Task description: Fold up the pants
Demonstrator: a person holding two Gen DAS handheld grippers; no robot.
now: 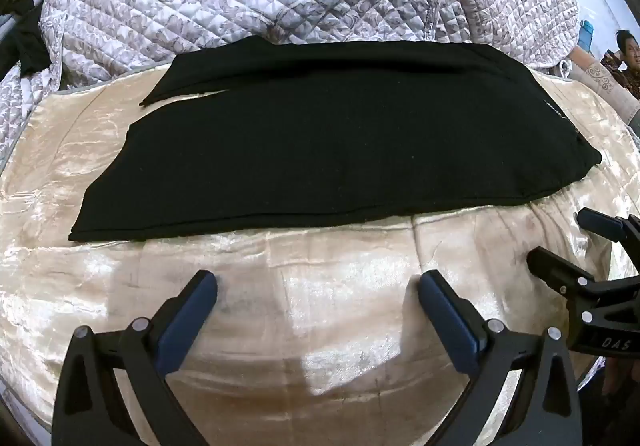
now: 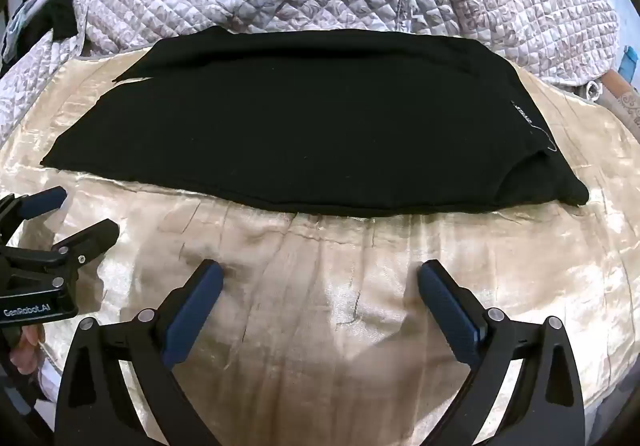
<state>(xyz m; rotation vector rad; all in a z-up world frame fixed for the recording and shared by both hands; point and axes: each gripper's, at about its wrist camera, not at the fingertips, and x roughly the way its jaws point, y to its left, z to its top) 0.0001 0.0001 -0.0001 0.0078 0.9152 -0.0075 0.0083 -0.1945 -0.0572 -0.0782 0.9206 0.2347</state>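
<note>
- Black fabric pants (image 1: 320, 141) are lying flat, legs stacked, on the cream velvet bedspread (image 1: 280, 326).
- Left gripper (image 1: 316, 286) and right gripper (image 2: 320, 278) are hovering wide open, empty.
- Pinching only the top layer risks dragging the legs apart.

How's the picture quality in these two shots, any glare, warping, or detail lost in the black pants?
Left wrist view: fisheye bends the cream blanket into a dome, with bright glare patches on it; the black pants read as a near featureless dark mass. Right wrist view: same warping, dark corners, sheen on the blanket; small white print stays legible on the pants.
</note>
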